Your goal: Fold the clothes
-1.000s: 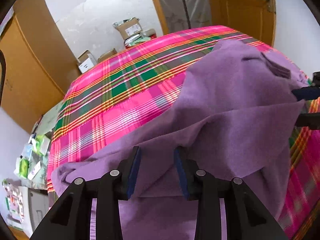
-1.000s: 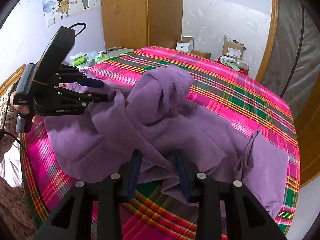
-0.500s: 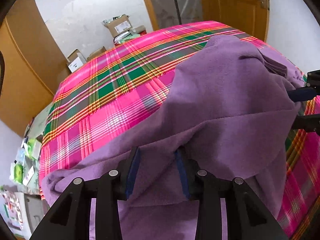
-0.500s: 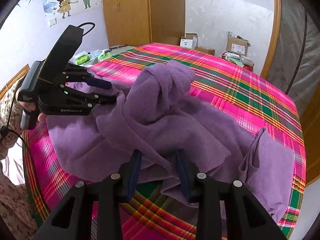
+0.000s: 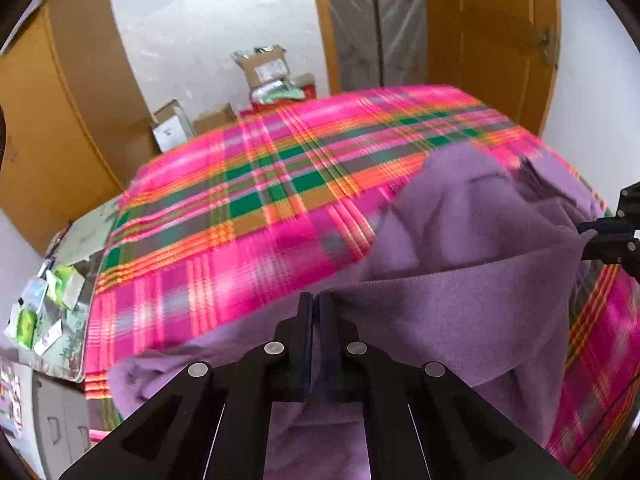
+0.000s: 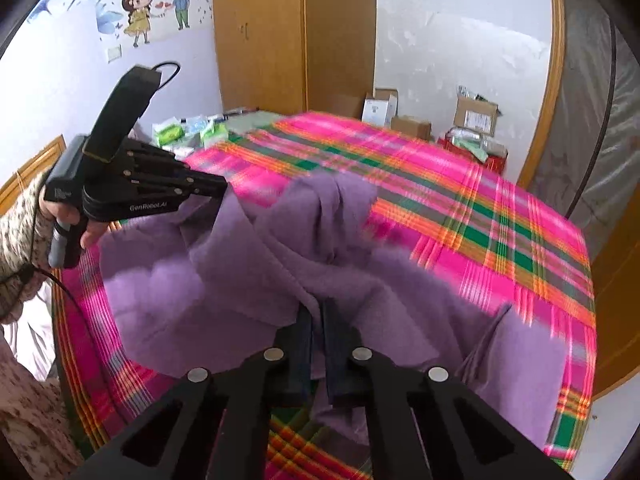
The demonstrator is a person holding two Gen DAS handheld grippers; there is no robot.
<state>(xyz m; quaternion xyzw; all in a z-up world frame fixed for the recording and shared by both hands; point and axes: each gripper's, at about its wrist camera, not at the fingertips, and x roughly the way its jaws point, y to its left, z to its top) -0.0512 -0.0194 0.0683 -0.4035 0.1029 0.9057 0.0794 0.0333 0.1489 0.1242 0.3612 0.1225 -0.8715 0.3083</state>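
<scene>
Lying crumpled on the bed, the purple garment (image 6: 248,292) is covering the near part of the pink, green and orange plaid bedspread (image 6: 480,216), with one bunched fold standing up in the middle and a loose flap hanging off towards the right edge of the right wrist view. Both tongs have just been closing, and each pair is now pinching the purple cloth. The right tongs (image 6: 318,312) are pressing together on a fold at the near edge of the garment, and the fabric is rising up to the fingertips like a small tent. The left tongs (image 5: 316,300) are gripping another part of the edge (in the left wrist view a straight hem is running from them to the right, where the tips of the other tool are showing at the frame border). In the right wrist view a hand (image 6: 66,216) in a speckled knitted sleeve is holding the black left tool, and the cloth is hanging from its tip. Around the bed, cardboard boxes (image 6: 476,114) are standing by the white wall, a wooden wardrobe (image 6: 292,36) is beside them, and a cartoon wall sticker (image 6: 156,4) is decorating the lilac wall.
</scene>
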